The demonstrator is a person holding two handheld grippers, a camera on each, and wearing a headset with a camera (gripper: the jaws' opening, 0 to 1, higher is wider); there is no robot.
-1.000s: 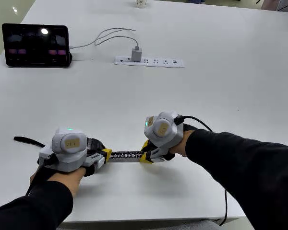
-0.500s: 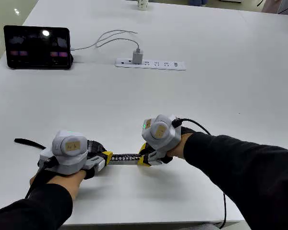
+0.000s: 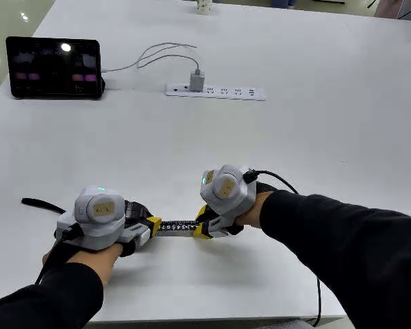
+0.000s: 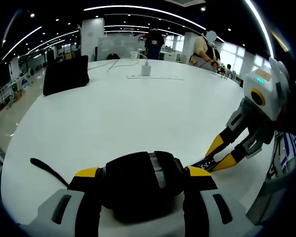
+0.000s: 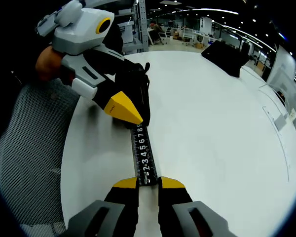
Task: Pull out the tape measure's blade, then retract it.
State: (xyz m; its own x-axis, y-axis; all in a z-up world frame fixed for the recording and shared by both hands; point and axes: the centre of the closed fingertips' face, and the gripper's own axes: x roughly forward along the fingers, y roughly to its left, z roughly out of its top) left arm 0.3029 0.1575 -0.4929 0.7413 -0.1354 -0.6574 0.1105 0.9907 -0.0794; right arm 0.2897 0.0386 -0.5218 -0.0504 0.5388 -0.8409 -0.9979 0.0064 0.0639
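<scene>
The black tape measure case (image 4: 140, 185) sits clamped between the yellow-tipped jaws of my left gripper (image 3: 145, 226), low on the white table (image 3: 274, 151). A short stretch of black blade with white numbers (image 5: 143, 158) runs from the case (image 5: 133, 94) to my right gripper (image 5: 149, 183), whose jaws are shut on the blade's end. In the head view the blade (image 3: 175, 225) spans the small gap between the left gripper and the right gripper (image 3: 200, 230). The case's black wrist strap (image 3: 41, 203) trails left on the table.
A dark tablet (image 3: 53, 66) stands at the far left. A white power strip (image 3: 216, 90) with a plugged charger (image 3: 196, 81) and cable lies beyond the middle. The table's near edge (image 3: 212, 317) is close below my hands. A grey mesh chair seat (image 5: 32, 163) lies under the edge.
The right gripper has moved left toward the left gripper, and the exposed stretch of blade has grown shorter. The left gripper holds its place.
</scene>
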